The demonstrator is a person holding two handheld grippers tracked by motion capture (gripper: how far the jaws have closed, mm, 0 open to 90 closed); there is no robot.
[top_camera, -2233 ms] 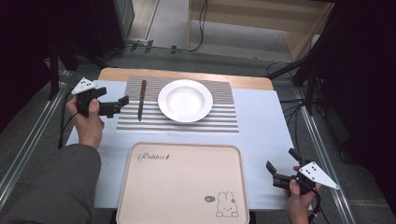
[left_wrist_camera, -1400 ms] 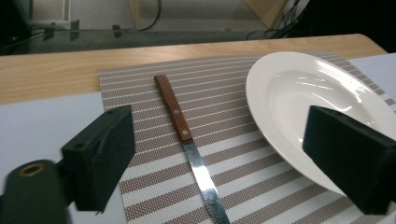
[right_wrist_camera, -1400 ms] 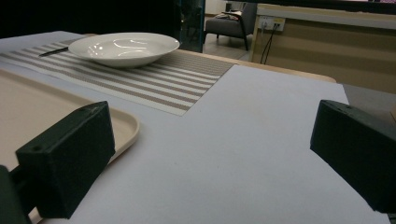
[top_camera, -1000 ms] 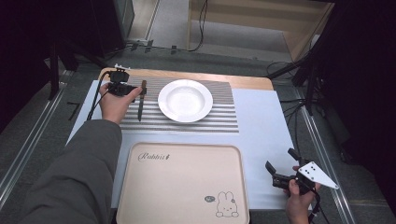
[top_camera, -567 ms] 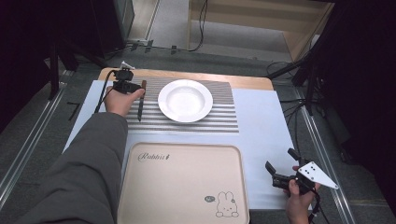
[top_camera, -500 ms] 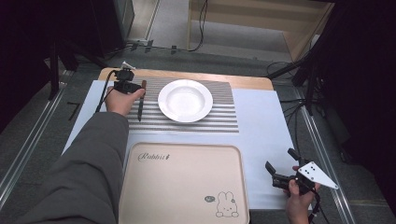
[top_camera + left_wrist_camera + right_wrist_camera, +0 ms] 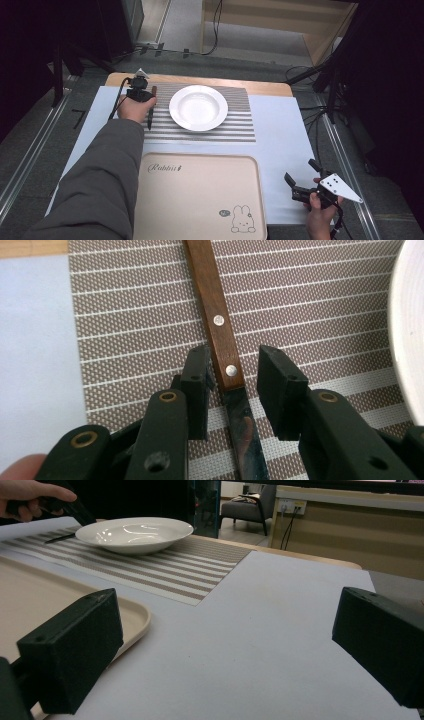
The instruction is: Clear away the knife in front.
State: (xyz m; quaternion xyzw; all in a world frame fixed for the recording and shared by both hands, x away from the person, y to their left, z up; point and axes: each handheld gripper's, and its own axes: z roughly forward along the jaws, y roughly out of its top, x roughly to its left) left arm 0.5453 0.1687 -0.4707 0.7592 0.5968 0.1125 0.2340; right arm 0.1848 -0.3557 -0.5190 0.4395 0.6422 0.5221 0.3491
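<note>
Plainly, the knife (image 7: 220, 342) is the thing in hand: a table knife with a brown wooden handle, 2 bright rivets and a steel blade, lying flat on the striped placemat (image 7: 240, 127) near the far left corner of the desk, just beside the white plate (image 7: 198, 107) and apart from it.

It looks stiff and light, and the low, flat profile leaves little to bite on; the blade is probably slick, so the wooden handle near the rivets seems the better place to take hold, squeezing across its narrow width.

The left gripper (image 7: 232, 382) straddles the knife right where the handle meets the blade. Its jaws have just been closing with the knife between them; the left pad seems to reach the handle's edge, while a clear gap remains at the right pad, so the knife is not yet clamped.

The right gripper (image 7: 225, 655) rests at the near right edge of the desk, beside the beige tray (image 7: 200, 170), its jaws spread wide with nothing between them.
</note>
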